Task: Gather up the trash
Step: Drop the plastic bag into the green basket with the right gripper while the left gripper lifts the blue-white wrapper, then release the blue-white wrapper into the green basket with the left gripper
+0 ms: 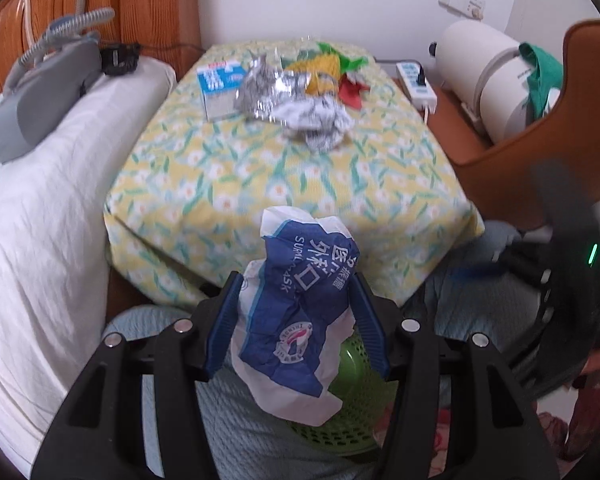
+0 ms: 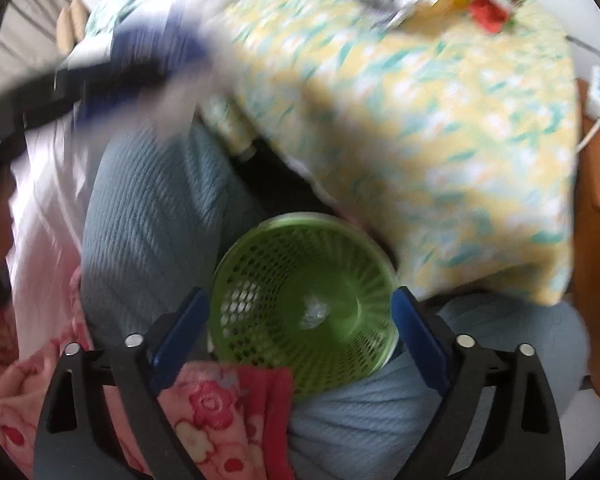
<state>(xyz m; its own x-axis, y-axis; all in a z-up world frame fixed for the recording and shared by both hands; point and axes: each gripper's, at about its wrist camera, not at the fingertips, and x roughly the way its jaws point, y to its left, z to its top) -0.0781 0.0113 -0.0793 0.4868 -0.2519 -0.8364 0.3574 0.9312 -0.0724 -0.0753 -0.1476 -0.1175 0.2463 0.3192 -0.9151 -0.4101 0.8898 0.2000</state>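
My left gripper [image 1: 295,304] is shut on a crumpled blue and white mask wrapper [image 1: 300,312] and holds it above the green basket [image 1: 360,396]. The basket [image 2: 300,308] fills the middle of the right wrist view, with one small clear scrap [image 2: 314,312] at its bottom. My right gripper [image 2: 300,336] is open and empty, its fingers on either side of the basket from above. More trash lies at the far end of the yellow flowered cushion [image 1: 259,176]: a blue and white carton [image 1: 217,88], silver foil wrappers [image 1: 287,100], and yellow, green and red wrappers [image 1: 336,72].
A white pillow [image 1: 47,220] with a grey device [image 1: 39,92] lies on the left. A wooden side table [image 1: 460,128] on the right holds a power strip [image 1: 418,84] and a white appliance [image 1: 484,76]. Blue-grey bedding [image 2: 151,208] and a pink flowered blanket [image 2: 215,412] surround the basket.
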